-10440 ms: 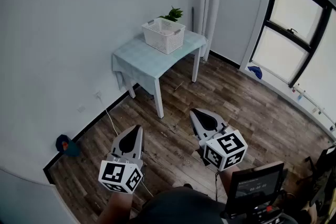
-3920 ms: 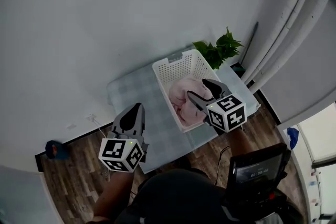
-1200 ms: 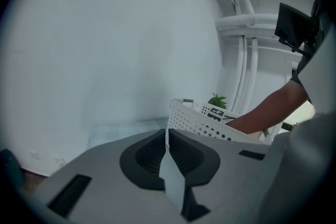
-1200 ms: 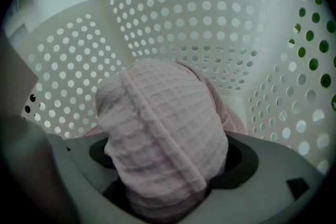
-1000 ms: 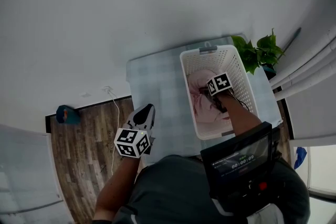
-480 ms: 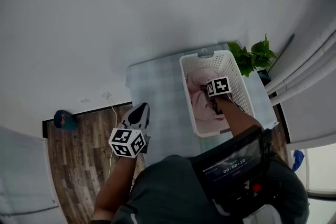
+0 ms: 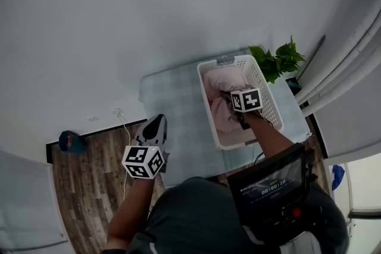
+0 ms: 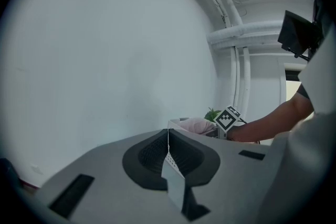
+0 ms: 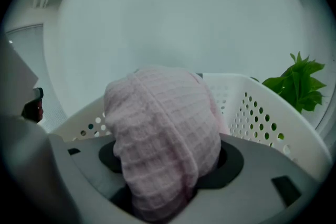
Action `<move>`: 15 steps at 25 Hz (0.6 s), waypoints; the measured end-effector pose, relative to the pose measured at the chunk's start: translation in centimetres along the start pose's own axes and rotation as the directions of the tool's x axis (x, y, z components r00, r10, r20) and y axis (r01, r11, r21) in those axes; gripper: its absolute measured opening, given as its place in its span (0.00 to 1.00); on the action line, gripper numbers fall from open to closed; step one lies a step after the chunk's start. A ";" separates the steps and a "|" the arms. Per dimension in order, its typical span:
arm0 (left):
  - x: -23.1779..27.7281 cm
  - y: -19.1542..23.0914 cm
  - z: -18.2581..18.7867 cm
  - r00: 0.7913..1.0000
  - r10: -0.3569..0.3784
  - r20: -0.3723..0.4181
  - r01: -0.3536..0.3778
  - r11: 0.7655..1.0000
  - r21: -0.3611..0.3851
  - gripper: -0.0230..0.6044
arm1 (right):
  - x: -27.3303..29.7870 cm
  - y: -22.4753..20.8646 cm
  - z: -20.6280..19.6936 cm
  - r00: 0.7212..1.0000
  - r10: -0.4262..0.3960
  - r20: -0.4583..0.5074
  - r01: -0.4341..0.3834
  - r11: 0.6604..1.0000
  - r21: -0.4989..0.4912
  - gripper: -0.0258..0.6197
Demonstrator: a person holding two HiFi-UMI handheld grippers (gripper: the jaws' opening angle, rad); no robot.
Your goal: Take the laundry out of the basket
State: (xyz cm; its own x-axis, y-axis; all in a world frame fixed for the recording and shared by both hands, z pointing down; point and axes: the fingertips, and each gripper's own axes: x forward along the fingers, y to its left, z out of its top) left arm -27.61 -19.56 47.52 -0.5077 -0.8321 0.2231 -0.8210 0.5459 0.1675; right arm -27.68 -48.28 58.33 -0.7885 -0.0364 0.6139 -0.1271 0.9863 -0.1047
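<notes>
A white perforated laundry basket [image 7: 265, 105] stands on a table under a pale checked cloth [image 7: 172, 104]. Pink waffle-knit laundry [image 7: 217, 85] fills it. My right gripper [image 7: 231, 98] is over the basket, shut on a thick fold of that pink cloth [image 9: 163, 128], which bulges up between the jaws; its jaws have just been closing on it. The basket's rim [image 9: 252, 107] shows behind the cloth. My left gripper [image 7: 156, 123] hangs shut and holding nothing at the table's near left corner, apart from the basket. In the left gripper view the jaws [image 8: 168, 136] meet, with the basket [image 8: 176, 122] beyond them.
A green potted plant [image 7: 277, 59] stands just behind the basket, also in the right gripper view [image 9: 296, 81]. White pipes [image 7: 339, 68] run along the wall at right. A blue object [image 7: 68, 141] and a white cord [image 7: 122, 122] lie on the wood floor at left.
My right gripper has risen from deep in the basket and lifted a bundle of pink cloth with it. The left gripper has risen slightly beside the table.
</notes>
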 end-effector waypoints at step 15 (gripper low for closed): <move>-0.7 0.4 3.0 0.998 0.009 0.066 -0.006 0.999 -0.044 0.05 | -9.9 2.5 9.4 0.945 0.024 0.327 -0.010 0.999 -0.043 0.54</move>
State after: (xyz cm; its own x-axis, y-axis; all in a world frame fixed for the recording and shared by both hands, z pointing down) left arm -28.36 -19.05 44.53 -0.5310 -0.8321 0.1603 -0.8057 0.5543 0.2087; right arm -25.84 -47.00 44.66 -0.9448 -0.0633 0.3216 -0.0927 0.9927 -0.0770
